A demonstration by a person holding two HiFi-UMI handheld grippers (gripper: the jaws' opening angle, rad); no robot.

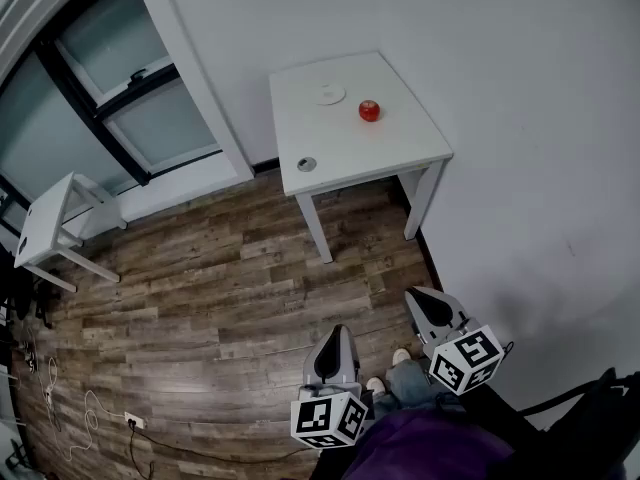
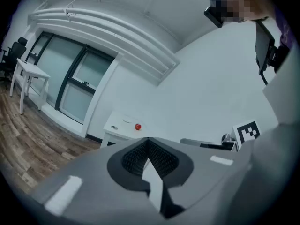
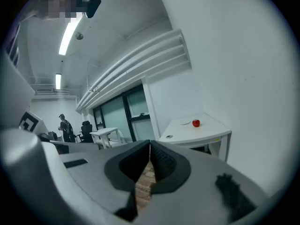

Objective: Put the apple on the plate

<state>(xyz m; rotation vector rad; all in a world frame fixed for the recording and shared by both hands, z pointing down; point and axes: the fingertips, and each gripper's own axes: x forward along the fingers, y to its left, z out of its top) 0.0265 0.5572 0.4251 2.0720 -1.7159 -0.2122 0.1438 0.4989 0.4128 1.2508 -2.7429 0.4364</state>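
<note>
A red apple (image 1: 369, 110) sits on a white square table (image 1: 400, 148) by the wall, far ahead of me. Just left of it and a bit farther back lies a small white plate (image 1: 331, 94). Both grippers hang low near my body, well short of the table: my left gripper (image 1: 335, 334) and my right gripper (image 1: 422, 296), each with jaws together and nothing between them. From the left gripper view the apple (image 2: 138, 126) appears small and distant beyond the shut tips (image 2: 149, 139). In the right gripper view the apple (image 3: 196, 123) stands on the table past the shut tips (image 3: 150, 143).
A small round grey thing (image 1: 307, 164) lies near the table's front left corner. A second white table (image 1: 45, 218) stands at the left by the glass windows (image 1: 120, 78). Wood floor (image 1: 220, 298) stretches between me and the table. Cables and a socket strip (image 1: 130, 423) lie at lower left.
</note>
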